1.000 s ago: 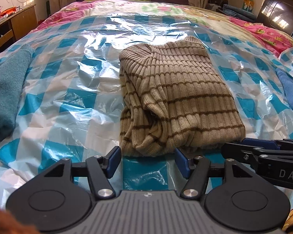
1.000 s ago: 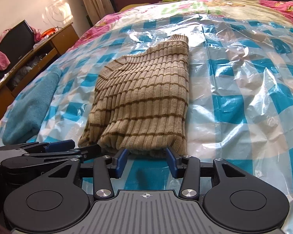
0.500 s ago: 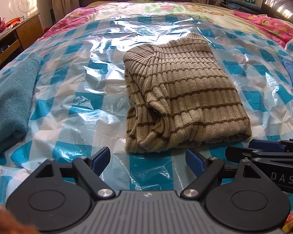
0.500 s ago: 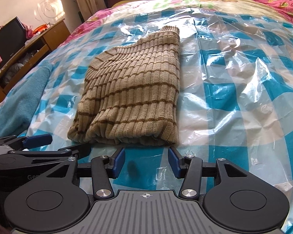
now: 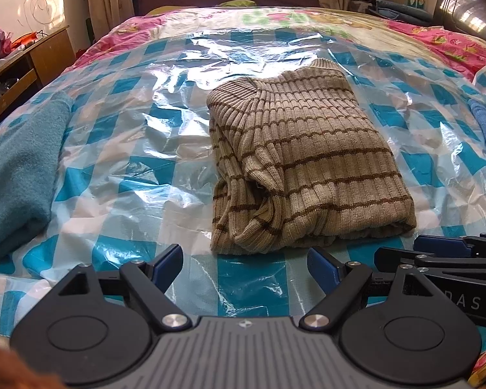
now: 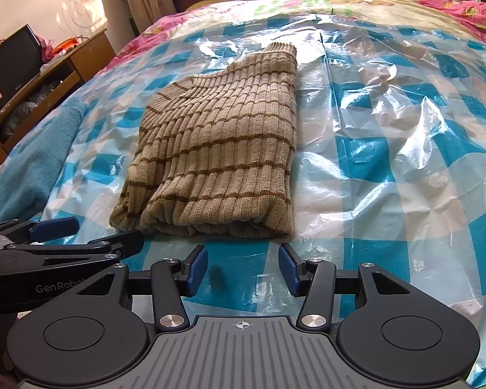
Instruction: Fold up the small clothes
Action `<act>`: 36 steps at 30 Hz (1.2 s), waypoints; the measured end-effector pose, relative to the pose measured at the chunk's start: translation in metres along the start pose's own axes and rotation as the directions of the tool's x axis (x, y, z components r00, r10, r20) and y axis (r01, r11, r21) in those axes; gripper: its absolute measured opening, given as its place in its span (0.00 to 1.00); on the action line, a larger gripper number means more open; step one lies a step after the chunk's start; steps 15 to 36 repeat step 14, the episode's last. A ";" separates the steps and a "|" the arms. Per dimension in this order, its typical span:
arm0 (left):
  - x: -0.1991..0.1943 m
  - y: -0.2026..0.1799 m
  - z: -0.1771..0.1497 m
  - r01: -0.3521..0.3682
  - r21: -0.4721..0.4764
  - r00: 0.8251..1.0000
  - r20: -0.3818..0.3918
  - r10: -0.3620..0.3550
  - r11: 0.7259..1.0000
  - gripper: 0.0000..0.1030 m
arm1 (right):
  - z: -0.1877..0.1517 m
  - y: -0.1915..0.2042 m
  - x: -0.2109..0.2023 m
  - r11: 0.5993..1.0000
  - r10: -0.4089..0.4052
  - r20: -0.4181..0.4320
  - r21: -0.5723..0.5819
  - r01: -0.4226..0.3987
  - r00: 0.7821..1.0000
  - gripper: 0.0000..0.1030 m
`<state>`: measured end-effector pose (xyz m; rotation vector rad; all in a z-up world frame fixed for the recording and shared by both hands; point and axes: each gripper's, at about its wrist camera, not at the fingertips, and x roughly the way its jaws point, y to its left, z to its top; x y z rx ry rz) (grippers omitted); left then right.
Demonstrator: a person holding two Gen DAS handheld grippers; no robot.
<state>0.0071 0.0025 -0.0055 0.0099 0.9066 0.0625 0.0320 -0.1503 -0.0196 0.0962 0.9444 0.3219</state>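
A bed fills both wrist views, covered by a shiny blue-and-white checked plastic sheet (image 5: 120, 149). At the centre of the left view, and towards eleven o'clock of centre in the right view, lies a tan ribbed sweater (image 5: 304, 162) with thin brown stripes, folded into a thick rectangle with its collar at the far end. A teal towel (image 5: 19, 168) rests at nine o'clock in the left view, well apart from the sweater.

At six o'clock in each view sit the grippers, side by side and just short of the sweater's near edge. The left gripper (image 5: 244, 264) stands wide, its jaws having just been opening, with nothing between them. The right gripper (image 6: 243, 267) is partly spread and also empty.

The fold appears finished and released. The next move probably calls for lifting or sliding the bundle aside, gripping through all layers so it stays together.
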 end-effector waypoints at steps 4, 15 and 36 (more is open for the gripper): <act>0.000 0.000 -0.001 0.001 -0.001 1.000 0.002 -0.001 1.000 0.85 | -0.001 0.000 0.000 1.000 -0.001 0.000 0.001 0.001 1.000 0.47; -0.001 -0.001 -0.001 0.000 0.004 1.000 0.007 0.000 1.000 0.84 | -0.001 0.000 0.000 1.000 -0.001 -0.001 0.000 0.001 1.000 0.47; -0.001 -0.001 -0.001 0.000 0.004 1.000 0.007 0.000 1.000 0.84 | -0.001 0.000 0.000 1.000 -0.001 -0.001 0.000 0.001 1.000 0.47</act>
